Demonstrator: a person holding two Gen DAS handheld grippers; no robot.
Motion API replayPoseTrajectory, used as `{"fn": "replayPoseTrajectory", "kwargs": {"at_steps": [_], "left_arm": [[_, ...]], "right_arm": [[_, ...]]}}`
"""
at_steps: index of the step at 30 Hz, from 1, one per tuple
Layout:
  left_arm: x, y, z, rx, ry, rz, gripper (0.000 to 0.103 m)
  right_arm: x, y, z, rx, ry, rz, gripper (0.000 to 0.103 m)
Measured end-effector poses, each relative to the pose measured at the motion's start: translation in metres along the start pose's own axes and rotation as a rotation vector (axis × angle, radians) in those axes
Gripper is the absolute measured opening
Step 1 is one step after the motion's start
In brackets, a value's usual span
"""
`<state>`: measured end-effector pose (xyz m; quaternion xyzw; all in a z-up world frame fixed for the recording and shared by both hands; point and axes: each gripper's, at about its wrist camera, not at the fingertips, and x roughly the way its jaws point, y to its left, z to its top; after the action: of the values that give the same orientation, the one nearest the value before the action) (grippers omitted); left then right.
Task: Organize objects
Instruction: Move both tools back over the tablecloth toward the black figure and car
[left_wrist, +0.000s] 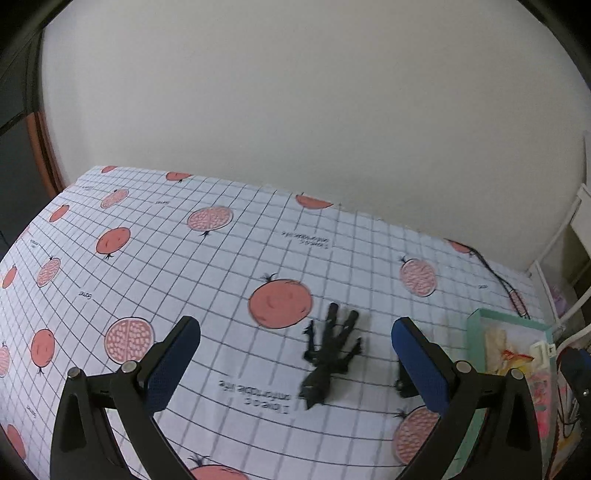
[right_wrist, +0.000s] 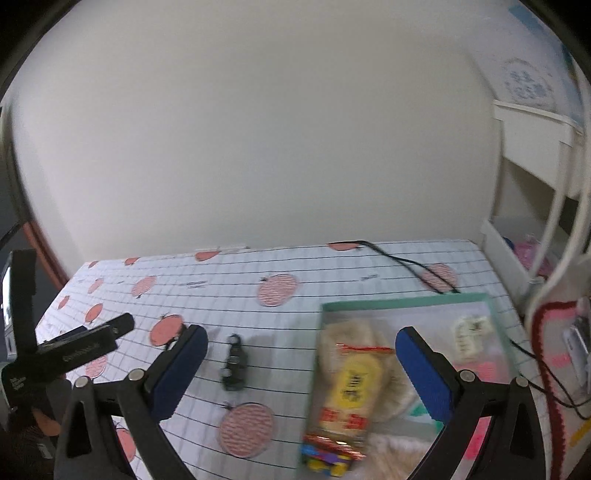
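Blurred: black toy figure (left_wrist: 328, 354), details unreadable, long axis running away from camera.
Left gripper (left_wrist: 295, 363): wide, empty.
Right gripper (right_wrist: 301, 369): wide, empty.

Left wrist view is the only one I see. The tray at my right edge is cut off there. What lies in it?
Observer: The right wrist view shows a yellow packet in the tray, lying on a cream fluffy thing.
Operator: Does the right gripper hold anything?
Observer: No. The right gripper is open, with nothing between its fingers.
Operator: Is anything else in the tray?
Observer: Yes, a small pale tag lies near its far right corner.
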<state>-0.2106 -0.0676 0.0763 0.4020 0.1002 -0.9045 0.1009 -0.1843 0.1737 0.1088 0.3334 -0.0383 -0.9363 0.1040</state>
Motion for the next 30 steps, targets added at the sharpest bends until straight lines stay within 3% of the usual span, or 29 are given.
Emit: {"fn": "replayPoseTrajectory", "kwargs": {"at_steps": [4,8,16,19,28,30], "left_arm": [[0.011,0.014,-0.003,-0.052,0.037,-0.024,0.103],[0.025,0.021,-0.008,-0.082,0.066,-0.068,0.103],[0.044,0.006,-0.016,0.01,0.083,-0.085,0.102],[0.05,-0.001,-0.02,0.051,0.098,-0.082,0.097],[0.063,-0.004,-0.032,0.076,0.125,-0.103,0.095],[0.064,-0.006,-0.034,0.082,0.128,-0.11,0.093]], "right_arm": [[0.015,0.023,-0.005,-0.004,0.041,0.074,0.103],[0.032,0.042,-0.014,-0.028,0.079,0.092,0.103],[0.06,0.043,-0.033,0.017,0.153,0.068,0.093],[0.067,0.042,-0.035,0.037,0.159,0.068,0.09],[0.084,0.045,-0.047,0.064,0.189,0.079,0.083],[0.088,0.046,-0.049,0.076,0.194,0.085,0.077]]}}
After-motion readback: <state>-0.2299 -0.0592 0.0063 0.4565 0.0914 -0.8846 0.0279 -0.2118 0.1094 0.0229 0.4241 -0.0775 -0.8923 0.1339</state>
